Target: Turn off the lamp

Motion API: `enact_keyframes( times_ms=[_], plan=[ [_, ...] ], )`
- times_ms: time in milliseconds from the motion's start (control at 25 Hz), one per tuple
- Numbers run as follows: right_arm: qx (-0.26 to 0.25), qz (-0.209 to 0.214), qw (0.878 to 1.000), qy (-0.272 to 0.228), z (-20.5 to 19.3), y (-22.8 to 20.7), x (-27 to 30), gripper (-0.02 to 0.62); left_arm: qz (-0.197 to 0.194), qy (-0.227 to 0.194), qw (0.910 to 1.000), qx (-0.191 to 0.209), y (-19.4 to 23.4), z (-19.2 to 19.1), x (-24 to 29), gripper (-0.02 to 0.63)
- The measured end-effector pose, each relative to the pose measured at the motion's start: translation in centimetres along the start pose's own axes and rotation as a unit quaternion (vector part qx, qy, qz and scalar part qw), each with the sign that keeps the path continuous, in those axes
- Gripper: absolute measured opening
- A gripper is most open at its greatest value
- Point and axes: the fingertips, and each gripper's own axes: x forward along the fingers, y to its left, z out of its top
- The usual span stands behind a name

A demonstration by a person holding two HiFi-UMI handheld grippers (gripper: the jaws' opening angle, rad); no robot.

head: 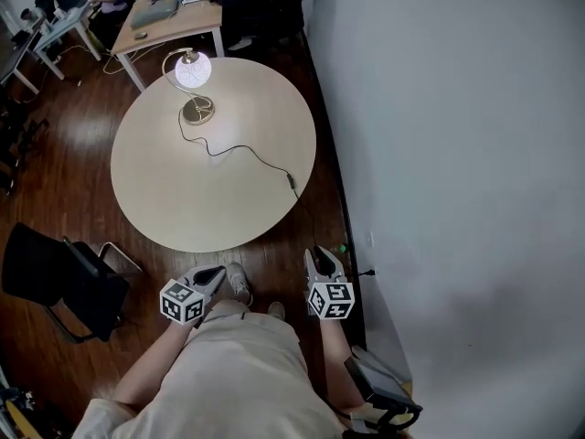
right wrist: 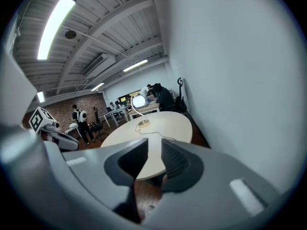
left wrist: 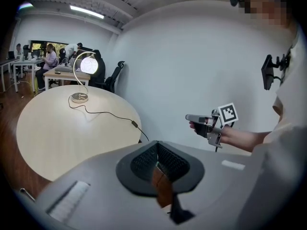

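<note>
The lamp point(head: 193, 69) is lit, its white globe glowing on a curved brass stem at the far edge of the round beige table point(head: 174, 204). Its black cord runs across the tabletop to an inline switch point(head: 292, 180) near the right rim. Both grippers hang short of the table's near edge, above the wooden floor. My left gripper point(head: 208, 275) has its pads together with nothing between them. On the right, my right gripper point(head: 320, 259) shows a gap between its pads and holds nothing. The lamp point(left wrist: 88, 65) and switch point(left wrist: 135, 124) also show in the left gripper view, and the lamp point(right wrist: 139, 101) far off in the right gripper view.
A white wall point(head: 457, 154) runs along the right, close to the table. A black chair point(head: 55, 282) stands at the near left. Desks point(head: 169, 16) with seated people fill the back of the room. A person point(right wrist: 78, 116) stands farther off.
</note>
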Motion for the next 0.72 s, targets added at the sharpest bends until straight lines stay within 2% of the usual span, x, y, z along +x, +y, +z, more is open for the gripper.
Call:
enact_keyframes(
  times_ms=[360, 560, 720],
  plan=[
    [-0.030, -0.033, 0.999, 0.022, 2.3, 0.6, 3.2, 0.086, -0.018, -0.034, 0.9992, -0.016, 5.3, 3.7, 0.7, 0.005],
    [-0.045, -0.056, 0.997, 0.041, 2.9, 0.6, 3.9, 0.086, -0.042, -0.051, 0.9974, -0.028, 6.6, 4.5, 1.1, 0.005],
    [-0.069, -0.062, 0.994, 0.057, 3.7, 0.8, 4.5, 0.086, -0.064, -0.086, 0.9940, -0.021, 7.0, 5.6, 1.2, 0.002]
  ],
)
